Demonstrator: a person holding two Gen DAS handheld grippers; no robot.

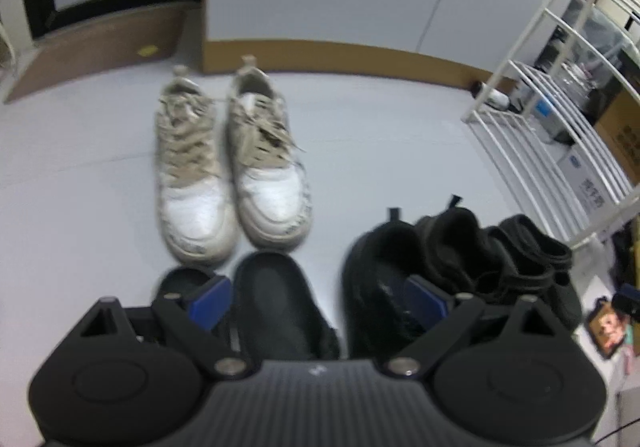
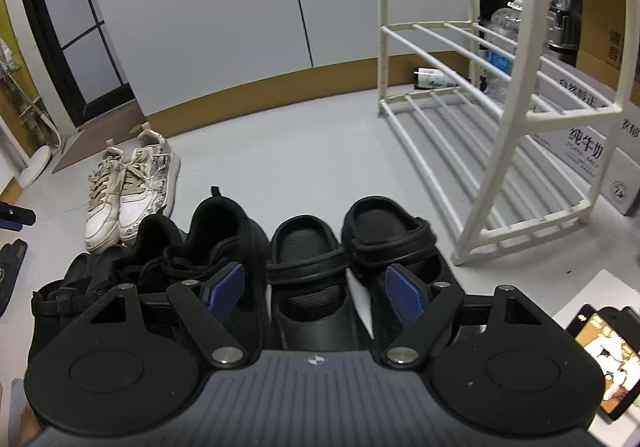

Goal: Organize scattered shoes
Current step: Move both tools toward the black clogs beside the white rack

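right gripper (image 2: 314,289) spread, empty | left gripper (image 1: 316,299) spread, empty | black clog (image 2: 308,271): I'd judge it light, rubbery; pinch heel strap

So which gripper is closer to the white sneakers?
Left. The left gripper faces the white sneakers just past a black slipper; from the right gripper they sit far off to its left.

The sneakers (image 1: 230,167) ahead of the left tool are white with beige laces; the clogs (image 2: 344,247) under the right tool black; the rack (image 2: 500,95) cream.
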